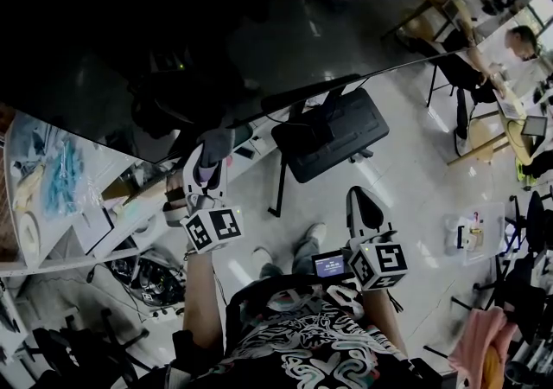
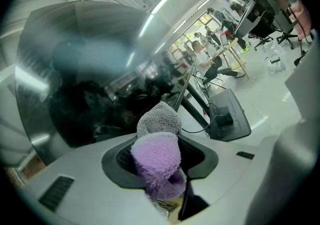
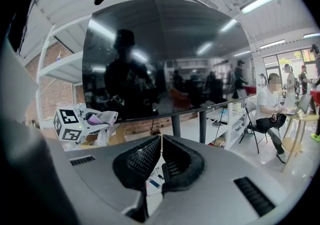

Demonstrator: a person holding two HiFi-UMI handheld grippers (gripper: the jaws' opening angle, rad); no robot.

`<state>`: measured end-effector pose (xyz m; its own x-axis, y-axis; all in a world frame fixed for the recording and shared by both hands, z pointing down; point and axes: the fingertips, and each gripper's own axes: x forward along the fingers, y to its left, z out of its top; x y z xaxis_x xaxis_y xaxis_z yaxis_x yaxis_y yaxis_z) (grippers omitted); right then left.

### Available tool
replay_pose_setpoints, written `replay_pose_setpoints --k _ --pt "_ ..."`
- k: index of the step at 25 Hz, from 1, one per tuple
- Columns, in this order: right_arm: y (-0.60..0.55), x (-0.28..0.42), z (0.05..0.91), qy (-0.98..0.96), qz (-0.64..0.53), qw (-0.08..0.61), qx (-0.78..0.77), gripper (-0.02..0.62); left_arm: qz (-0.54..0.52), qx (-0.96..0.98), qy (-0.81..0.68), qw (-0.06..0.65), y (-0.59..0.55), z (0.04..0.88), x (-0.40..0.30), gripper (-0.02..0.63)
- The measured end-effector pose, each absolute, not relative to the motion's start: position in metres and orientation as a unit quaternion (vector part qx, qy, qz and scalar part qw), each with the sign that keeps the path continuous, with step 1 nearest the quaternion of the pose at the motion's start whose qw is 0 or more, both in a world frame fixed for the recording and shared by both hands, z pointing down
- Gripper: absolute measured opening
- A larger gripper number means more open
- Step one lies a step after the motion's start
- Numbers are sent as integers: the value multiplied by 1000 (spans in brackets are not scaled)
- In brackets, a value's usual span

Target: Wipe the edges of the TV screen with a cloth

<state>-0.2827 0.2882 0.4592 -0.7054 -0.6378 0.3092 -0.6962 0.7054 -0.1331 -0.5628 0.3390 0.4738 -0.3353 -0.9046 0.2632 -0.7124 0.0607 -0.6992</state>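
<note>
The TV [image 1: 173, 41] stands upright on its stand, wide side level, glossy face turned to the person. In the head view its lower edge slants from lower left up to upper right. The screen is flat, black and mirror-like, throwing back ceiling lights and dim figures, with a thin dark rim.

The left gripper [image 1: 207, 162] is raised to that lower edge, near the left end. Its jaws are clamped on the cloth [image 2: 157, 161], a fluffy wad, purple on the near fold and grey on the far one, rounded and bunched, poking out past the jaws toward the screen. It sits right at the rim. Whether it actually touches, I cannot tell.

The right gripper [image 3: 161, 141] hangs lower and well off to the right, away from the screen. Its ribbed black pads are pressed together with nothing between them.

Under the TV two dark posts [image 3: 187, 126] drop to a flat black base [image 1: 333, 132] with a cable lying across it, on a pale shiny floor. A white shelf [image 1: 52, 232] cluttered with packets crowds in just left of the left gripper. Off to the right, well clear, are people [image 3: 272, 101] seated at a table [image 1: 510, 132], with dark chairs around it.
</note>
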Motion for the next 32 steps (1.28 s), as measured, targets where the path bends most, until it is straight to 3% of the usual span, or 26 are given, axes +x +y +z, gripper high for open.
replay_pose_setpoints --k 32 --pt "255 -238 469 -905 143 117 384 32 -380 -563 726 110 293 473 -528 173"
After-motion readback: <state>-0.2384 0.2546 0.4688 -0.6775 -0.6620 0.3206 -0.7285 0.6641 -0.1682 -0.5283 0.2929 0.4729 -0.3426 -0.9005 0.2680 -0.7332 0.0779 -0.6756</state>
